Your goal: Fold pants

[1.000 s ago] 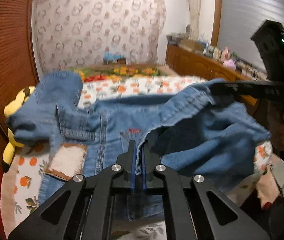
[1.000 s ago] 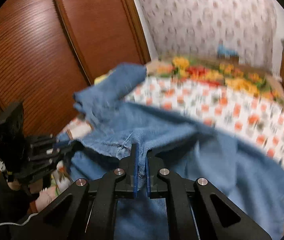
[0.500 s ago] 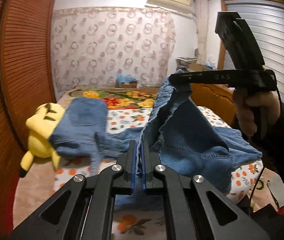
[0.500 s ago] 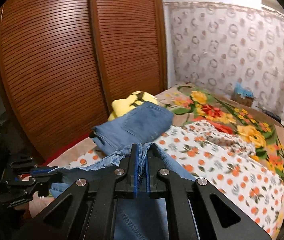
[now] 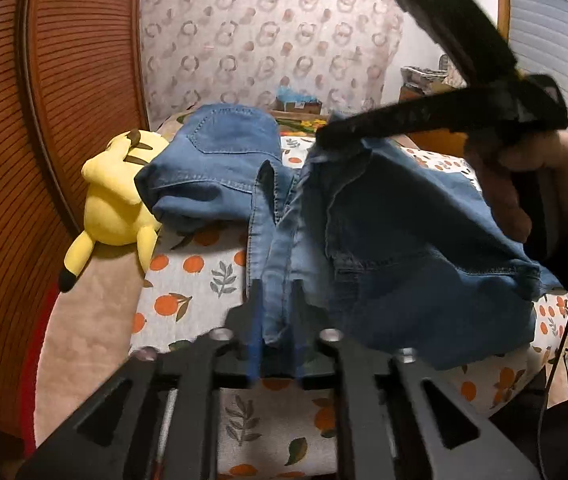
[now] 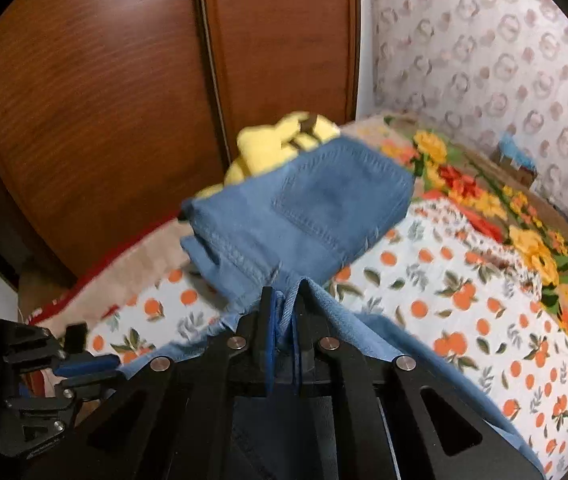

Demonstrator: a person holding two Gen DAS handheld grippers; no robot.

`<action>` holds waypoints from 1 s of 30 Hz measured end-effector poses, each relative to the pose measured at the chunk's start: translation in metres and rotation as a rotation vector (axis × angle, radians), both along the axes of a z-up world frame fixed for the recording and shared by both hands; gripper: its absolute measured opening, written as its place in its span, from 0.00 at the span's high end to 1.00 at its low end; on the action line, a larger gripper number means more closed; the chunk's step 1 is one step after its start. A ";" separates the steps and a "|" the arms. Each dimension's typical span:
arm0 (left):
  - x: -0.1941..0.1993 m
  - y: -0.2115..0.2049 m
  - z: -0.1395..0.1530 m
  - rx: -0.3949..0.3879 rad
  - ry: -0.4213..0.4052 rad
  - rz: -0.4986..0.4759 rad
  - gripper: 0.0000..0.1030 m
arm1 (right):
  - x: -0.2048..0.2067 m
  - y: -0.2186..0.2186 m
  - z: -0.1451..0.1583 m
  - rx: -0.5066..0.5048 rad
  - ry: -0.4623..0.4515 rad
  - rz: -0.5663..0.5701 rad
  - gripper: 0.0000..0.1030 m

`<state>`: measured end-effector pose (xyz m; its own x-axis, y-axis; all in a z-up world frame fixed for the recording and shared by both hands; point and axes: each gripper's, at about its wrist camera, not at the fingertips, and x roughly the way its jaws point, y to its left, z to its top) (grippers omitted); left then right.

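Observation:
Blue denim pants (image 5: 383, 232) hang between both grippers over a bed. My left gripper (image 5: 276, 304) is shut on a denim edge low at the bed's near side. My right gripper (image 6: 284, 308) is shut on another denim edge; it shows in the left wrist view (image 5: 339, 132) raised above the cloth at the right. The far part of the pants (image 6: 307, 208) lies bunched on the bed against a yellow plush. The left gripper shows in the right wrist view (image 6: 84, 368) at lower left.
A yellow plush toy (image 5: 116, 200) lies at the bed's left side by a brown slatted wardrobe (image 5: 24, 140). The bed has an orange-print sheet (image 6: 463, 300) and a floral blanket (image 6: 483, 200) farther back. A wooden dresser (image 5: 435, 144) stands to the right.
Both grippers have kept hold of the denim. The right gripper has come closer to the left and lowered slightly; the held cloth now drapes lower over the bed's near right.

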<state>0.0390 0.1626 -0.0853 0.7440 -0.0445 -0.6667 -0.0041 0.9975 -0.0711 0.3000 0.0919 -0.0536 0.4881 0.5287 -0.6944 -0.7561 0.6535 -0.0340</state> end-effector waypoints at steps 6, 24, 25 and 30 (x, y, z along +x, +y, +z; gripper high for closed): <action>-0.003 0.000 0.008 -0.022 -0.032 -0.018 0.57 | 0.002 0.000 0.001 0.003 -0.020 -0.029 0.60; 0.039 -0.039 -0.018 0.017 0.087 -0.137 0.64 | -0.066 -0.135 -0.033 0.068 -0.055 -0.178 0.50; 0.039 -0.040 -0.020 0.021 0.095 -0.131 0.64 | -0.070 -0.142 -0.038 0.067 -0.051 -0.188 0.50; 0.039 -0.039 -0.031 0.011 0.123 -0.115 0.63 | -0.092 -0.170 -0.052 0.078 -0.030 -0.231 0.50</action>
<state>0.0781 0.1236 -0.1161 0.6471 -0.1175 -0.7533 0.1026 0.9925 -0.0666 0.2079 -0.0780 -0.1057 0.6220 0.4521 -0.6393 -0.5858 0.8104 0.0031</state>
